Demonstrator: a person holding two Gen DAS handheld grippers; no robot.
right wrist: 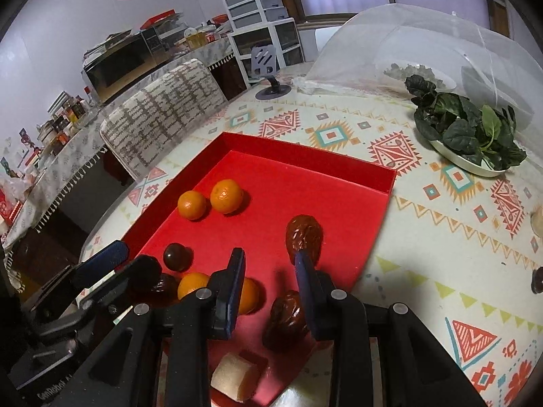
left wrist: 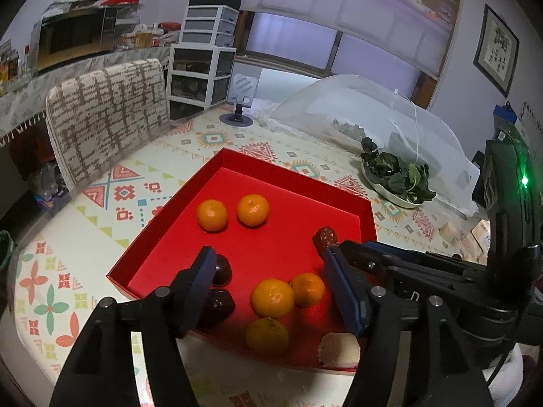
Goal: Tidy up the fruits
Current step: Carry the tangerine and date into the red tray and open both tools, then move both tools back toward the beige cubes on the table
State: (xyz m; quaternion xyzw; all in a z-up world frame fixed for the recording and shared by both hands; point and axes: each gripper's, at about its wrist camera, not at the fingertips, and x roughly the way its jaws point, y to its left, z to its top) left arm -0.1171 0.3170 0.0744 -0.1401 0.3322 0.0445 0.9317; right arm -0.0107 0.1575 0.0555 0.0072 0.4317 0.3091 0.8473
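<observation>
The left tongs [left wrist: 269, 271] stand wide apart over the lower middle of the red tray [left wrist: 237, 169], holding nothing; two oranges [left wrist: 273, 297] lie between the pads, and a dark date [left wrist: 222, 269] sits just behind the left pad. The right tongs [right wrist: 269, 261] are also parted and empty, hanging low over the tray's near right part. One brown date [right wrist: 303, 234] lies at the tip of the right finger [right wrist: 307, 274]; another date [right wrist: 286, 318] lies between the fingers, nearer the camera. Two more oranges [right wrist: 225, 196] sit mid-tray, toward the upper left. The tray rests on the patterned surface [right wrist: 441, 230].
</observation>
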